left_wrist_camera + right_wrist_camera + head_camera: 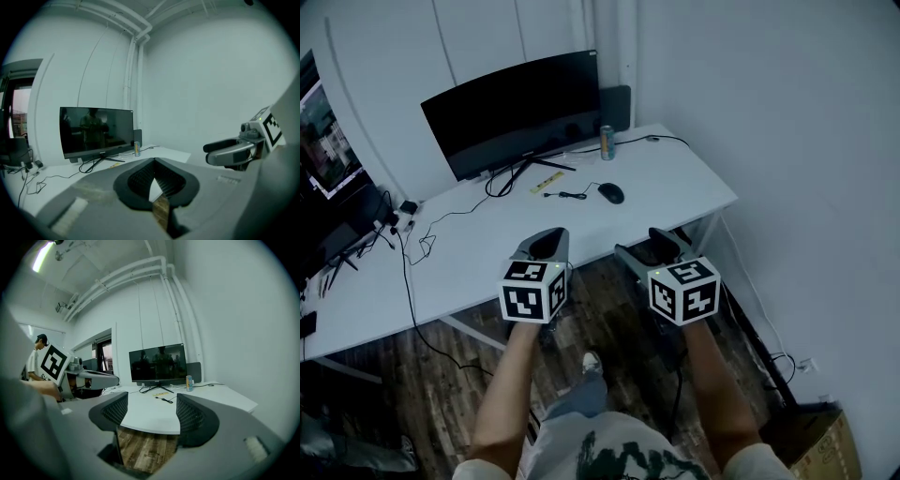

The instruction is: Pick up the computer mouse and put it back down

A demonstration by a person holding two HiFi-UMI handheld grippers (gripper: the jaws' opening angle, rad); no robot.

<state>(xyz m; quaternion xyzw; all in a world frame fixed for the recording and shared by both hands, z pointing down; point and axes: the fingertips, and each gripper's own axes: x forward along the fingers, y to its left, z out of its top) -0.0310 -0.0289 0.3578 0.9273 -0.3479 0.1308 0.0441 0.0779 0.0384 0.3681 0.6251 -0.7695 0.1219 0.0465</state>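
Computer mouse (611, 193) lies on the white counter (675, 183) in front of the monitor (520, 114), below its right end, and neither claw is near it. Well in front of the monitor, off the counter's near edge, the left claw (547, 238) is pressed together and empty. The right claw (644, 244) stands spread with nothing between, probably readied for the grasp. Count: one mouse, one monitor, one can (607, 142), two claws.
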